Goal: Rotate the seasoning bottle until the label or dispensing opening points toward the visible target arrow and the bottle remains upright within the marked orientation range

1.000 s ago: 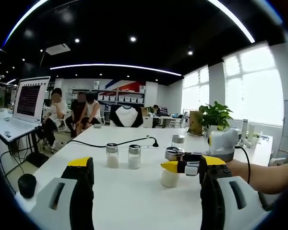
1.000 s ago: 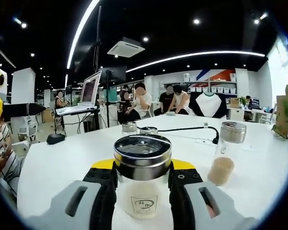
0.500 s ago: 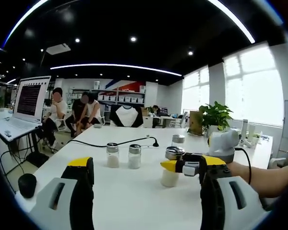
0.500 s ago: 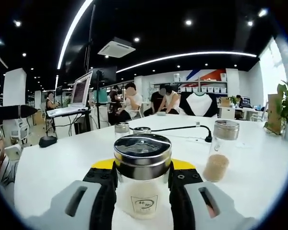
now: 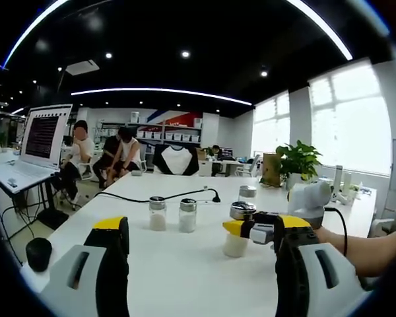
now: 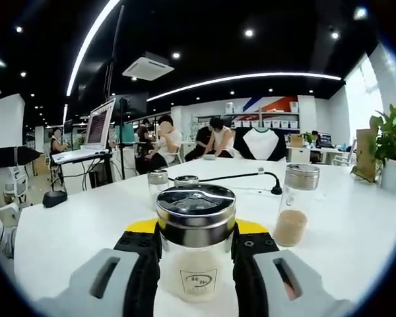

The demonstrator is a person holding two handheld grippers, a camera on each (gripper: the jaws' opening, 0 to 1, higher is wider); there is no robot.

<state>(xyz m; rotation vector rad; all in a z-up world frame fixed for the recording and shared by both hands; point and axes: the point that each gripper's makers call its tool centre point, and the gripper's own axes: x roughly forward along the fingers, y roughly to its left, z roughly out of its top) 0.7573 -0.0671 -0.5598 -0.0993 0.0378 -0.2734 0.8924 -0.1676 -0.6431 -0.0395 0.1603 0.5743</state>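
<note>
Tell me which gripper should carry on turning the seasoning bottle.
Right. The right gripper is already shut on the seasoning bottle, which stands upright between its jaws. The left gripper is open over bare white table, apart from the bottle.

The seasoning bottle (image 6: pixel 196 247) stands on the table (image 6: pixel 86 224), two shakers (image 6: pixel 171 181) behind it.

On the white table (image 5: pixel 185 264) stand two small shakers (image 5: pixel 158 213), a black cable (image 5: pixel 178 195) behind them; a potted plant (image 5: pixel 298 160) far right, a laptop (image 5: pixel 43 135) far left.
</note>
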